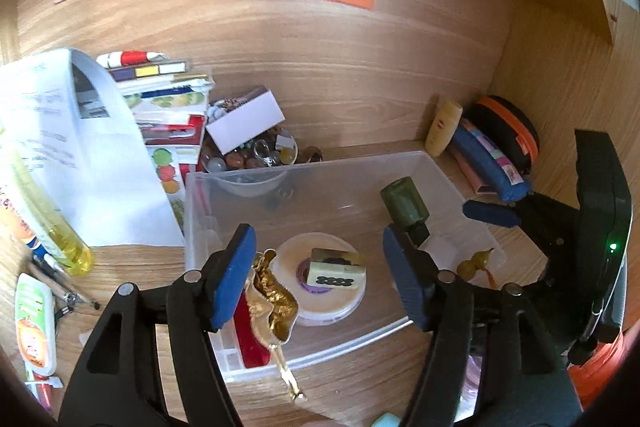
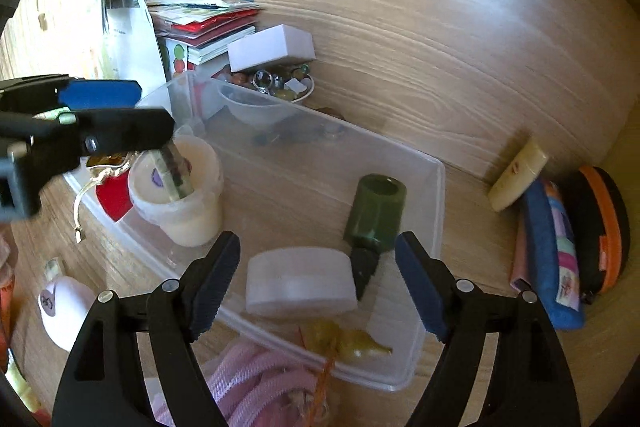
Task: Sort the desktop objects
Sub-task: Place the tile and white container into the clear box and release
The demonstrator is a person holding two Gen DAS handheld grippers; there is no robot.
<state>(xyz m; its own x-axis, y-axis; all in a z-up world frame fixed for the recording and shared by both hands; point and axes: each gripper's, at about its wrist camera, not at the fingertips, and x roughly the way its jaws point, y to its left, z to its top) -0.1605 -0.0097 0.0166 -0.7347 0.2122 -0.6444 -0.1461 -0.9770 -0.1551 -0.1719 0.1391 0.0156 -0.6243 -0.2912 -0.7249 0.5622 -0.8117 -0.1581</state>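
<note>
Left tongs (image 1: 320, 279) are hanging wide apart over the clear bin (image 1: 440, 171) on the table (image 1: 400, 387), holding nothing. A mahjong tile (image 1: 336, 273) is resting on the round white tub (image 1: 320, 303) inside. Right tongs (image 2: 316, 283) are also gaping wide above the white disc (image 2: 300, 283), beside the green bottle (image 2: 376, 215).

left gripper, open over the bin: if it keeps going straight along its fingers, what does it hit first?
Most likely the mahjong tile lying on the round white tub inside the clear bin. It sits roughly centred between the left gripper fingers. Depth is unclear; the gold figurine by the left finger might brush first.
</note>
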